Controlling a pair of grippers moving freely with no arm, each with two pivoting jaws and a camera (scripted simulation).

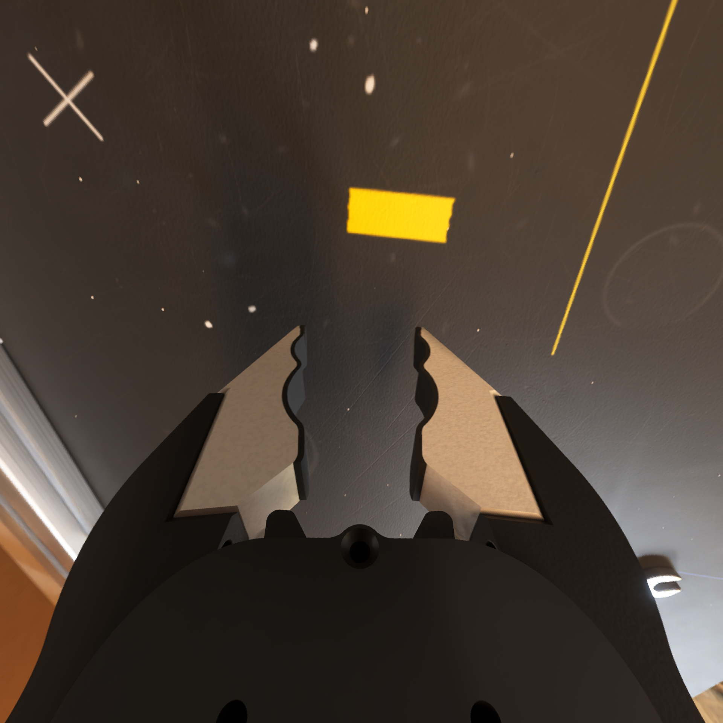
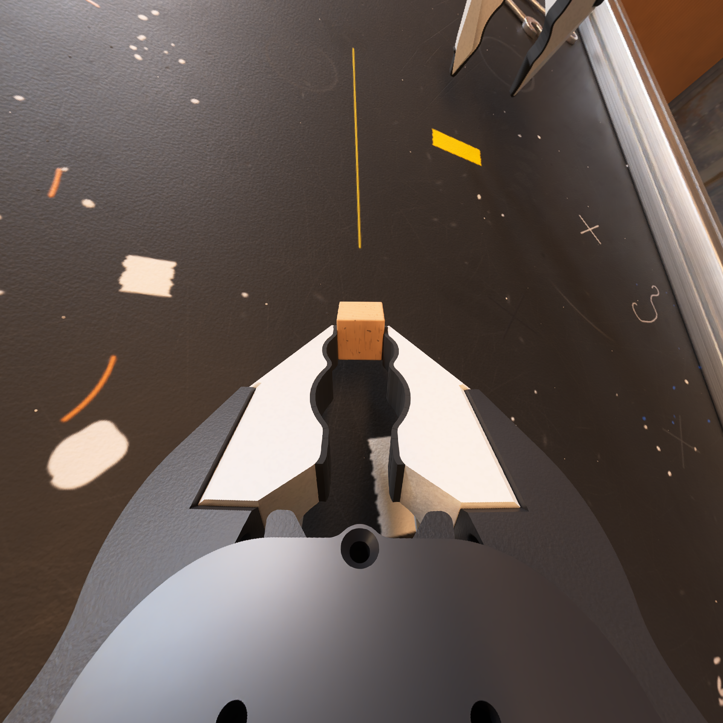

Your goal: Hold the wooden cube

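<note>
In the right wrist view a small wooden cube (image 2: 360,330) sits between the tips of my right gripper (image 2: 360,332). Both fingertips press against its sides, so the gripper is shut on it above the dark tabletop (image 2: 234,195). My left gripper (image 1: 359,332) is open and empty, its jaws apart over the bare dark table (image 1: 195,234). The cube does not show in the left wrist view. The left gripper's fingers (image 2: 469,39) also show at the top right of the right wrist view, far from the cube.
The tabletop bears a yellow tape patch (image 1: 401,216) (image 2: 455,146), a thin yellow line (image 1: 614,176) (image 2: 356,148), white and orange paint marks (image 2: 146,276) and chalk crosses (image 1: 68,98). A metal table edge (image 2: 657,156) (image 1: 31,450) runs along one side.
</note>
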